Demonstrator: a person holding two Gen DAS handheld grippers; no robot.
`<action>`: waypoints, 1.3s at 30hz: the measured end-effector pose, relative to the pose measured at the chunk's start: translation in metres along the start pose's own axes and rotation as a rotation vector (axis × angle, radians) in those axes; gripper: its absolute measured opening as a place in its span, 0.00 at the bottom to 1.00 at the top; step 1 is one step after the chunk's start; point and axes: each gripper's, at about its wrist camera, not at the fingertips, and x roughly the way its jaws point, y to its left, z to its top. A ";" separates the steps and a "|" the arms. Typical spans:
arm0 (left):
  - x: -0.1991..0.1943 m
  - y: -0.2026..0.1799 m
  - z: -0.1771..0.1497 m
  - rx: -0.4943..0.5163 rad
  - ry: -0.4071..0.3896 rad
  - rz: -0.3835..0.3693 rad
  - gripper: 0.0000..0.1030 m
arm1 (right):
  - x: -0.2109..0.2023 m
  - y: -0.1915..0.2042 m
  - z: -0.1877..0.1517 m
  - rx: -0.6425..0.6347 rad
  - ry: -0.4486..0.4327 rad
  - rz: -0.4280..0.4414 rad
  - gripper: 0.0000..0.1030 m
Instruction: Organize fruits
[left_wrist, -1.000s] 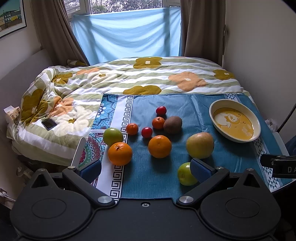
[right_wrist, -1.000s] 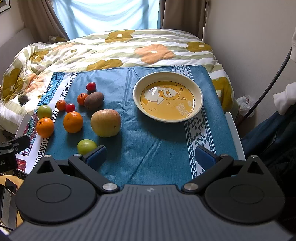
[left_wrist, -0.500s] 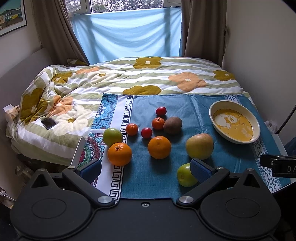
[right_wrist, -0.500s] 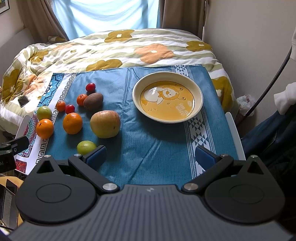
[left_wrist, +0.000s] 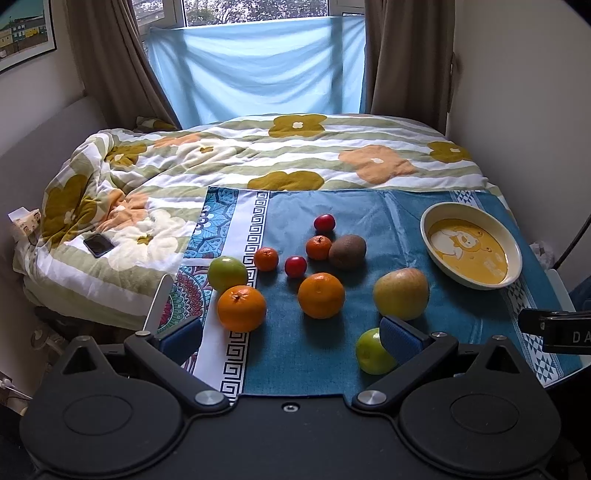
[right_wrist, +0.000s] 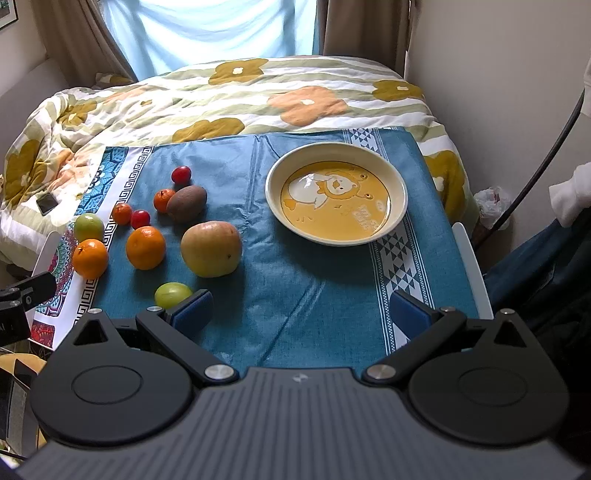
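**Presently on the worktop: ten loose fruits, one dish**

Nearest, bottom of each frame: left tongs (left_wrist: 290, 334), pads wide apart, holding nothing; right tongs (right_wrist: 301, 314), likewise wide apart, nothing between them.

Small green fruit (left_wrist: 373, 352), lower centre-right of the left view, partly behind the right-hand pad of the left tongs; in the right view it sits just beside the left-hand pad of the right tongs.

Next row back, on the blue cloth (right_wrist: 295, 288): orange (left_wrist: 241, 308) at the cloth's patterned white border, lower left; second orange (left_wrist: 321, 295) at centre; large yellow-red apple (left_wrist: 401, 293) to its right.

Green apple (left_wrist: 227, 274) just behind the first orange, touching or nearly so.

Middle row: small mandarin (left_wrist: 266, 259), red cherry tomato (left_wrist: 295, 266), second small mandarin (left_wrist: 318, 247) against a brown kiwi (left_wrist: 347, 251).

Farthest fruit: second cherry tomato (left_wrist: 324, 222), centre frame.

Cream dish (right_wrist: 397, 206) with yellow cartoon-printed floor, centre-right in the right view, well apart from the fruit, nothing in it.

Beyond: bed with floral quilt (left_wrist: 295, 155); dark phone (left_wrist: 98, 244) on the quilt at left; blue sheet (left_wrist: 255, 70) over the window, brown curtains either side.
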 end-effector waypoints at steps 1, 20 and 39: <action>0.000 0.000 0.000 -0.002 0.000 0.002 1.00 | 0.000 0.000 0.000 0.001 0.001 0.000 1.00; 0.002 0.005 -0.001 -0.013 0.003 -0.003 1.00 | 0.001 0.000 0.001 0.007 0.006 -0.001 1.00; -0.002 0.002 -0.004 -0.008 -0.003 -0.005 1.00 | 0.002 -0.002 -0.003 0.010 0.006 -0.007 1.00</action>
